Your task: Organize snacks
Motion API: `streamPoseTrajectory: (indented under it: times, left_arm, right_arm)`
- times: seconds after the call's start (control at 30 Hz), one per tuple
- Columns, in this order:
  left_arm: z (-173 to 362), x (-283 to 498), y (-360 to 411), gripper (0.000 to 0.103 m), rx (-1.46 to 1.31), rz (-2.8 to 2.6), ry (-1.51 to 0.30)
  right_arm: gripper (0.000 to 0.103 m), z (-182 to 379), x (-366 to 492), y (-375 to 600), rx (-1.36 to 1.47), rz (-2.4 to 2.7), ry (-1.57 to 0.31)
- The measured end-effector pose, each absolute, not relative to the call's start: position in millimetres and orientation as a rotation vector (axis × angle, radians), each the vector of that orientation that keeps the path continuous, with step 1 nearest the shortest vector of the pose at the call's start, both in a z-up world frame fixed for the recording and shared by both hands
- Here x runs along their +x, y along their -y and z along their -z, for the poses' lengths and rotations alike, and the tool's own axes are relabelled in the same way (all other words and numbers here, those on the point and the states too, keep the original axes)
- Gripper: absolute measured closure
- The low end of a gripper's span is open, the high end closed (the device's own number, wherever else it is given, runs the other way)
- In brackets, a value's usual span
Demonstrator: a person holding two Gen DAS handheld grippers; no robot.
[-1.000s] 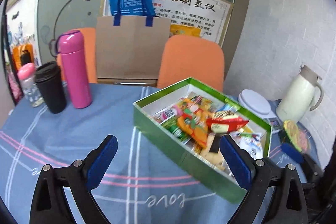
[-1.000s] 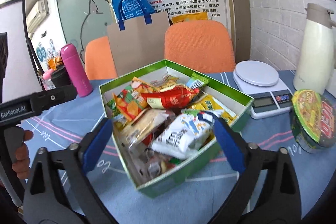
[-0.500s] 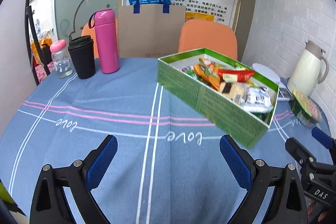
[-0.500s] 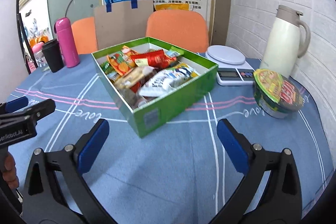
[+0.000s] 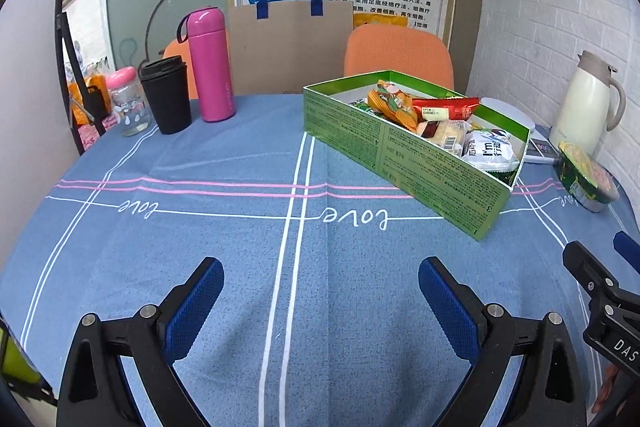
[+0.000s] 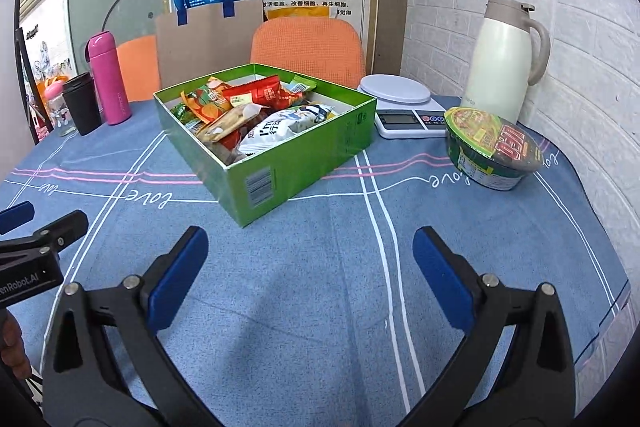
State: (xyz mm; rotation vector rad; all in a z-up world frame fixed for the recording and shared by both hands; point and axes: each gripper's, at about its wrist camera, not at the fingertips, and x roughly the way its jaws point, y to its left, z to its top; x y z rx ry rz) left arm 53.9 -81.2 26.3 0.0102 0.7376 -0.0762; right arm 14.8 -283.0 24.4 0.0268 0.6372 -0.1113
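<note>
Jaws of both grippers, left gripper (image 5: 320,301) and right gripper (image 6: 310,263), stand wide apart, holding nothing. Bare tablecloth (image 6: 320,307) lies between them and the green snack box (image 6: 280,163). A noodle bowl (image 6: 492,151) sits right of the box, near the table edge.

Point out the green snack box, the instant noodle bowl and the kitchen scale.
green snack box (image 6: 312,163), right wrist view, on its near outer wall.
instant noodle bowl (image 6: 494,143), right wrist view, on its printed lid.
kitchen scale (image 6: 394,93), right wrist view, on its round weighing plate.

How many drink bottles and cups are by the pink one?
2 beside the pink bottle: a black cup right next to it, then a small glass jar with a pink lid at the table's edge.
</note>
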Motion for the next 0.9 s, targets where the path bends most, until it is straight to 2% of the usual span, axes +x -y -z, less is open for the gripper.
streamPoseTrajectory:
  times: [0.9]
  left_arm:
    - [-26.3,37.1,76.3,0.003,0.003,0.074,-0.697]
  right_arm:
    - [0.001,-21.9,6.4,276.3,0.033,0.112,-0.644]
